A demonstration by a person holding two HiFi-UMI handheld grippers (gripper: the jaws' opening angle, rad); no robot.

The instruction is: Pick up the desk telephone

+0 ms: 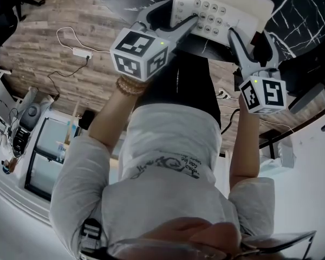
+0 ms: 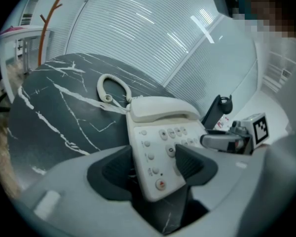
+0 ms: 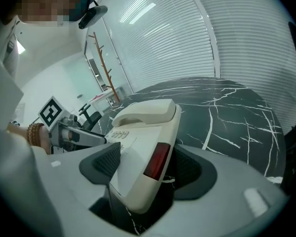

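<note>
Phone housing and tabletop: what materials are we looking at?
Desk telephone: looks like moulded plastic, cream, satin finish; soft sheen and rounded edges. Tabletop: dark marble-look slab with white veins, slightly glossy; real stone or printed laminate, can't tell.

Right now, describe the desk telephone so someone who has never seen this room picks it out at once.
Find the black marble-look table with white veins. At its near edge sits the desk telephone, pale cream against the dark top. Its handset rests above a button keypad, a looped cord trails behind, and one side carries a dark red panel.
</note>
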